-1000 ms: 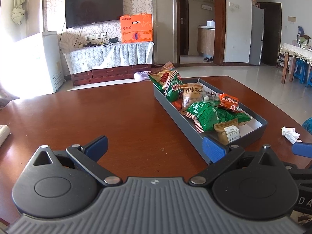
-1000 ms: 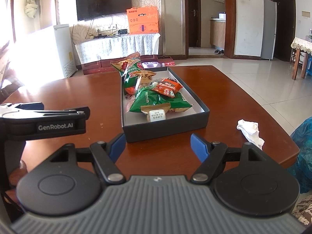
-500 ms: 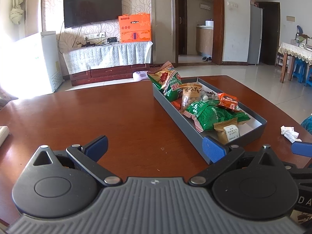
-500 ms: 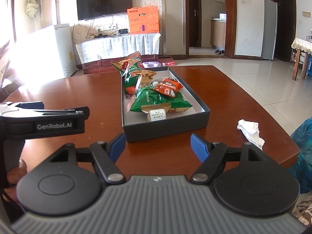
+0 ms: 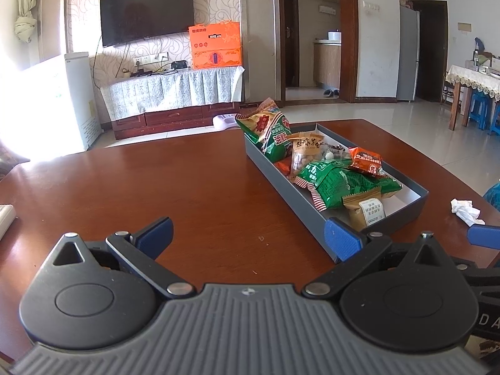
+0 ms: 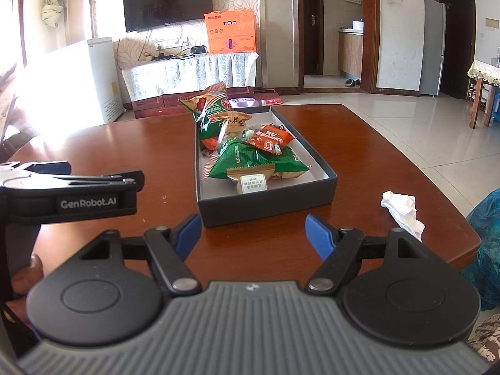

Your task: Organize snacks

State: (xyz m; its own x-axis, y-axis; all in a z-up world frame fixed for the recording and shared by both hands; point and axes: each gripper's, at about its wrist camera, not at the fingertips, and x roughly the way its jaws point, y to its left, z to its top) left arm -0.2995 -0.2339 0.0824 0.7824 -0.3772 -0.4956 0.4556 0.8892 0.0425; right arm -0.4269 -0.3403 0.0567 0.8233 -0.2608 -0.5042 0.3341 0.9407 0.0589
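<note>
Ahead of the left tool [image 5: 248, 239], in the left wrist view, the red-brown desk [image 5: 175, 187] runs bare between the blue fingers [image 5: 156, 237], which stand wide apart with nothing between them. Forward and to the right of this tool lies a long grey box [image 5: 281, 179] holding the snacks: a green and red chip bag [image 5: 270, 131] leans up at the far end, a clear packet of nuts [image 5: 304, 153] sits just behind a big green bag [image 5: 340, 184], a small orange packet [image 5: 367, 161] rests on the green one, and a tan pouch with a white label [image 5: 365, 209] lies at the near end. Further right, beyond the box, a crumpled white tissue [image 5: 465, 209] lies on the desk.

Straight ahead of the right tool [image 6: 253, 234], in the right wrist view, the same grey box [image 6: 265, 207] stands just beyond the fingertips, not touched. This tool is also spread open and empty (its blue pads flank bare desk). The green bag [image 6: 250, 161] and labelled pouch [image 6: 250, 181] sit nearest it. The left tool [image 6: 72, 187] shows off to the left, the tissue [image 6: 401, 207] to the right.
</note>
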